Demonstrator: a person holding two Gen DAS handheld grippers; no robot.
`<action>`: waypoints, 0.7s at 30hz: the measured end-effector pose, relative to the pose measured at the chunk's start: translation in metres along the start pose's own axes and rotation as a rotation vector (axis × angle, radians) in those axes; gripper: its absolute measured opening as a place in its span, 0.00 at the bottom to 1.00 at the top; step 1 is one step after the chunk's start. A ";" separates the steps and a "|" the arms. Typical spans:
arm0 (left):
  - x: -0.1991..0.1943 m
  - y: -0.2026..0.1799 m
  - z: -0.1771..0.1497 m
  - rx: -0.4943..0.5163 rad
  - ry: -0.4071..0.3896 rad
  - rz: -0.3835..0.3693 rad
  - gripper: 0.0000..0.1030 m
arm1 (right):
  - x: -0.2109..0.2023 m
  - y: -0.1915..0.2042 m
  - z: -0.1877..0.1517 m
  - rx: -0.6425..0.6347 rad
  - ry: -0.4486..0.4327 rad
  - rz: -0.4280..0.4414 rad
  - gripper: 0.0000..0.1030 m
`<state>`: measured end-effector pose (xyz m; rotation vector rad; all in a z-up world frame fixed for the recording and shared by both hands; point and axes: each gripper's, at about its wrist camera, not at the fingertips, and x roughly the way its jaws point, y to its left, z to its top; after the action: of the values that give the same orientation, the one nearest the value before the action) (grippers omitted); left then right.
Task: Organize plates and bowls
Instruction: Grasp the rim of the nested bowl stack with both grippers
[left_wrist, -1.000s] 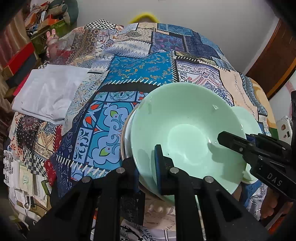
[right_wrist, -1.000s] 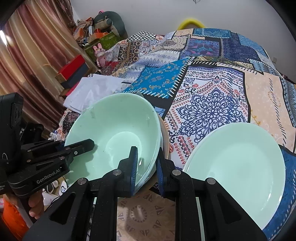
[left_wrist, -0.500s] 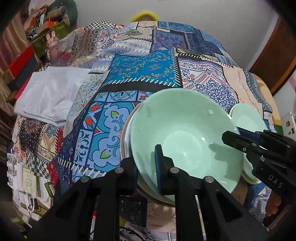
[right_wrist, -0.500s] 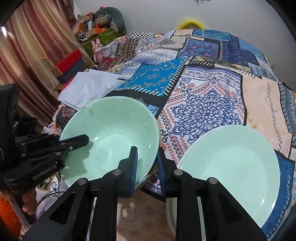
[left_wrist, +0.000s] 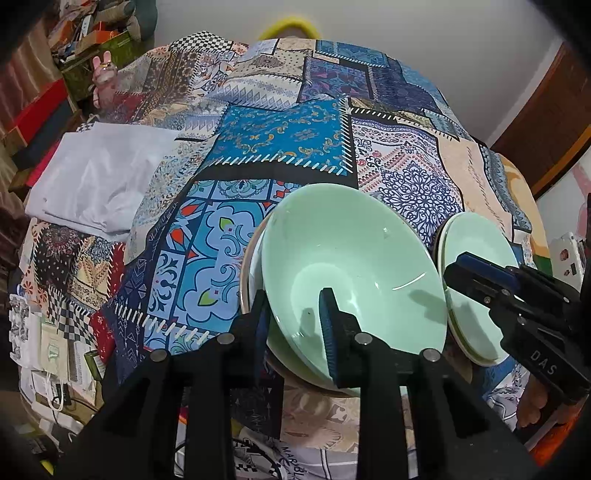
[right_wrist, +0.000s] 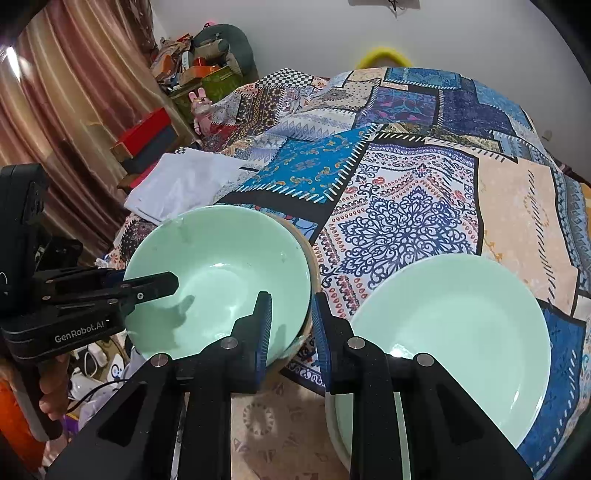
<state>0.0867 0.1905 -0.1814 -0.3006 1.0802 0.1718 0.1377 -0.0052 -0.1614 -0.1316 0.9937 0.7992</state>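
Both jaw pairs closed on bowl (left_wrist: 351, 280) rim: our left gripper (left_wrist: 295, 317) pinches near edge, our right gripper (right_wrist: 290, 325) pinches right edge, one pad inside, one outside. Bowl sits tilted in second bowl (left_wrist: 253, 266) on quilt (left_wrist: 280, 136), just beside plate (right_wrist: 454, 332). We judge it glazed, stiff, slippery, breakable; rim is only sensible hold, so keep both grips level. Against a second ago: bowl lower, less tilted, nearly nested; right jaws slightly wider apart.
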 end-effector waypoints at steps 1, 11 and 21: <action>-0.001 0.000 0.000 0.001 -0.002 0.002 0.27 | 0.000 0.000 0.000 0.001 -0.001 0.000 0.20; -0.034 0.010 -0.001 0.029 -0.147 0.045 0.60 | 0.002 -0.004 0.000 0.009 0.003 0.012 0.26; 0.003 0.025 -0.020 -0.022 -0.044 0.002 0.60 | 0.020 -0.008 -0.002 0.022 0.046 0.026 0.28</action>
<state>0.0641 0.2075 -0.1966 -0.3146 1.0354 0.1918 0.1478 -0.0006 -0.1803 -0.1189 1.0495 0.8119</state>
